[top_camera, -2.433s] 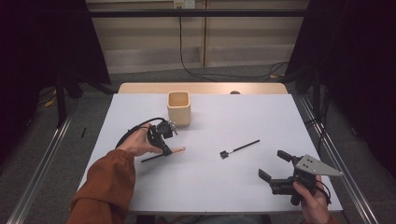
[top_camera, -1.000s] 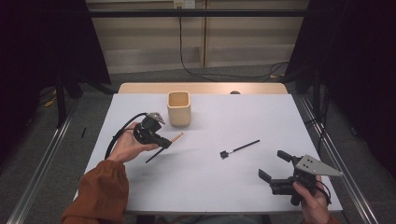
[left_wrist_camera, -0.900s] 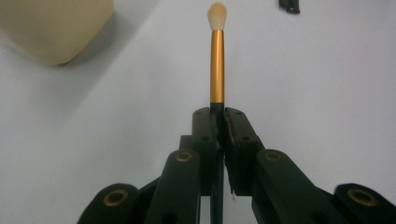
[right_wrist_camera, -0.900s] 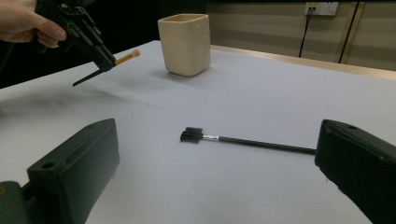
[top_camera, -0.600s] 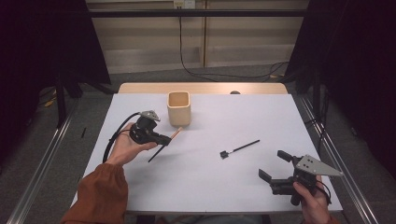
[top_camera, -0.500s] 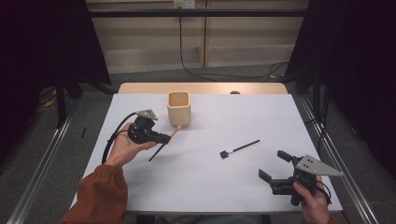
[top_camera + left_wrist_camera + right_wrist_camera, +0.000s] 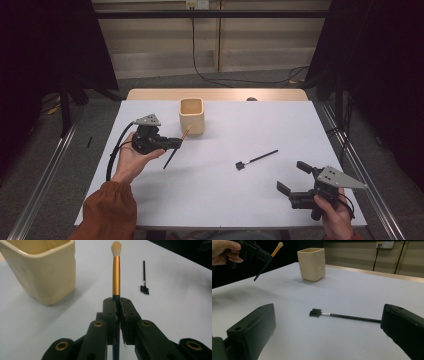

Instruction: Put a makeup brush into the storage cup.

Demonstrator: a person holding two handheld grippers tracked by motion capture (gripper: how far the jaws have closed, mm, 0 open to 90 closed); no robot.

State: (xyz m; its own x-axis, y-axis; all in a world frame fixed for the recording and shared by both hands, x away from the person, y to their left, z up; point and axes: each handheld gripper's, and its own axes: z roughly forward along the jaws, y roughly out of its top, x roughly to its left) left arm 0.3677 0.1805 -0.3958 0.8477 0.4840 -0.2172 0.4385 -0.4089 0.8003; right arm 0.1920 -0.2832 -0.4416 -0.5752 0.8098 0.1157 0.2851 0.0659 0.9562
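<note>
My left gripper (image 7: pixel 177 143) is shut on a makeup brush (image 7: pixel 172 152) with a dark handle, gold ferrule and pale tip. It holds the brush in the air, just left of a cream square cup (image 7: pixel 191 115), with the tip slanting up toward the cup. In the left gripper view the jaws (image 7: pixel 117 307) clamp the handle just below the ferrule, and the brush (image 7: pixel 116 277) stands beside the cup (image 7: pixel 42 270). A small black brush (image 7: pixel 256 159) lies flat mid-table. My right gripper (image 7: pixel 295 177) stands open at the near right, and in its own view the jaws (image 7: pixel 327 340) frame the black brush (image 7: pixel 344 316).
The white table (image 7: pixel 260 125) ends in a wooden strip at the far edge. Metal rails run along both sides of it. A cable trails from the left gripper down past the person's orange sleeve (image 7: pixel 107 212).
The left gripper has carried the gold brush up off the table and away toward the cup. The right gripper and the black brush have stayed where they were.
</note>
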